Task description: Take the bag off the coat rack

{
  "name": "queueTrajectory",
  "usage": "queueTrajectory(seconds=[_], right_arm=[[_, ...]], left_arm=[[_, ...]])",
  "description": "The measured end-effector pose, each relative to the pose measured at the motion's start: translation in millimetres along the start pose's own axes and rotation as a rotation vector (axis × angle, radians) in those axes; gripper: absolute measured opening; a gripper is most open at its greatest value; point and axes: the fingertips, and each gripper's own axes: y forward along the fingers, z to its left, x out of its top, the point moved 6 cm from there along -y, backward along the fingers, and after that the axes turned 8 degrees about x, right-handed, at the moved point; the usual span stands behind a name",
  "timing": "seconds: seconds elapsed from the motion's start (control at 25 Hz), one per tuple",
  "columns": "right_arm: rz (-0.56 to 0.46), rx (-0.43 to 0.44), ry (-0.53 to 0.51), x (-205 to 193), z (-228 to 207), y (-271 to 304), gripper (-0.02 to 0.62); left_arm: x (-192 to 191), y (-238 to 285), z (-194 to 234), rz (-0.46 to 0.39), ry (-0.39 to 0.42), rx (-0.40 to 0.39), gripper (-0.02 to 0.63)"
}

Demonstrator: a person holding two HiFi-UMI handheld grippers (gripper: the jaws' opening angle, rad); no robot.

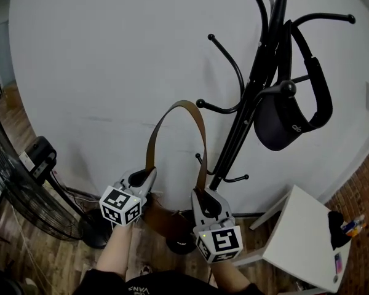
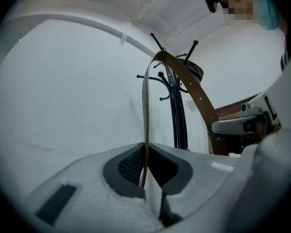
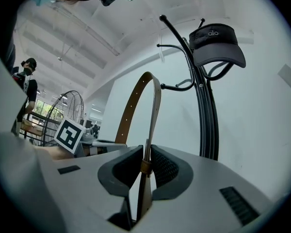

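The brown leather bag (image 1: 166,217) hangs low between my two grippers, its body mostly hidden behind them. Its strap (image 1: 178,112) arches up free in front of the white wall, clear of every hook. My left gripper (image 1: 149,176) is shut on the strap's left end (image 2: 145,130). My right gripper (image 1: 203,192) is shut on the strap's right end (image 3: 148,159). The black coat rack (image 1: 252,85) stands to the right, apart from the strap, and a dark visor cap (image 1: 295,112) hangs from one of its hooks.
A black floor fan (image 1: 15,189) stands at the left on the wooden floor. A white table (image 1: 310,238) with small items on it sits at the lower right. The rack's round base (image 1: 181,244) is just behind the bag.
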Motion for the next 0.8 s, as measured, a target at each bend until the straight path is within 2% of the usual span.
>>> queueTrajectory(seconds=[0.48,0.8], right_arm=[[0.026,0.151,0.042,-18.6,8.1,-31.0,0.051],[0.041,0.200,0.070,-35.2,9.5,-58.8,0.051]], left_arm=[[-19.0,-74.5,-37.6,0.042,-0.017,0.148,0.014],[-33.2,-110.1,-69.9,0.072,-0.026,0.212,0.014]])
